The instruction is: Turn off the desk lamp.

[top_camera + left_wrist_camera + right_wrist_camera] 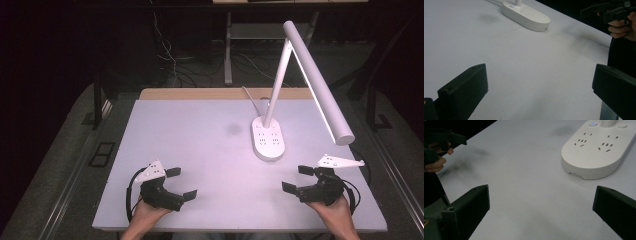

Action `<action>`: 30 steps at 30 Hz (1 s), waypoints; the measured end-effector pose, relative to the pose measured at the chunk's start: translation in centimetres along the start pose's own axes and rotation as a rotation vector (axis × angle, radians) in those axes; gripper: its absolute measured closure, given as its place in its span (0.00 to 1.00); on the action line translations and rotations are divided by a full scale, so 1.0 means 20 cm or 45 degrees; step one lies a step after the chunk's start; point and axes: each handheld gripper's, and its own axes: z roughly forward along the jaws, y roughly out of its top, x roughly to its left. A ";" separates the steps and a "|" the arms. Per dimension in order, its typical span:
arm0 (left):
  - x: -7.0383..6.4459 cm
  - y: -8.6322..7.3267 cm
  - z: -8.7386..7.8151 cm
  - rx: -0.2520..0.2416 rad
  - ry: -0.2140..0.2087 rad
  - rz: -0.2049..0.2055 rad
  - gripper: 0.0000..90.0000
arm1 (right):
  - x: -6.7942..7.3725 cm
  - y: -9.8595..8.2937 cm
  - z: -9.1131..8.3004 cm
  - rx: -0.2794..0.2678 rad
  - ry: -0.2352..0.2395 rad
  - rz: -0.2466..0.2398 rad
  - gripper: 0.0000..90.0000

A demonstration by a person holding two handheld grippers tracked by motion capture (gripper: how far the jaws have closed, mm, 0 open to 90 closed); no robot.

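A white desk lamp stands on the white table (pixel 200 150). Its oval base (pixel 269 139) carries socket holes, and its long head (pixel 320 85) slants down to the right. The base (pixel 525 15) lies far ahead in the left gripper view and close at the upper right as the base (pixel 596 150) in the right gripper view. My left gripper (pixel 181 183) rests near the front edge at the left, open and holding nothing. My right gripper (pixel 297 179) sits at the front right, open and holding nothing, a short way in front of the base.
The lamp's white cord (pixel 252 100) runs off the back of the table. A wooden strip (pixel 220 93) borders the far edge. Cables and a metal stand leg (pixel 228 50) lie on the dark floor behind. The other gripper (pixel 609 11) and hand appear far off in the left gripper view.
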 end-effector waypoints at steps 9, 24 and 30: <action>0.00 0.00 0.00 -0.003 0.005 -0.005 0.00 | -0.02 0.06 -0.02 0.014 0.001 -0.002 0.01; 0.00 0.00 0.00 -0.003 0.007 -0.008 0.00 | -0.05 0.20 -0.02 0.034 0.004 -0.042 0.01; 0.00 0.00 -0.01 -0.004 0.008 -0.011 0.00 | -0.06 0.26 0.01 0.044 0.012 -0.053 0.01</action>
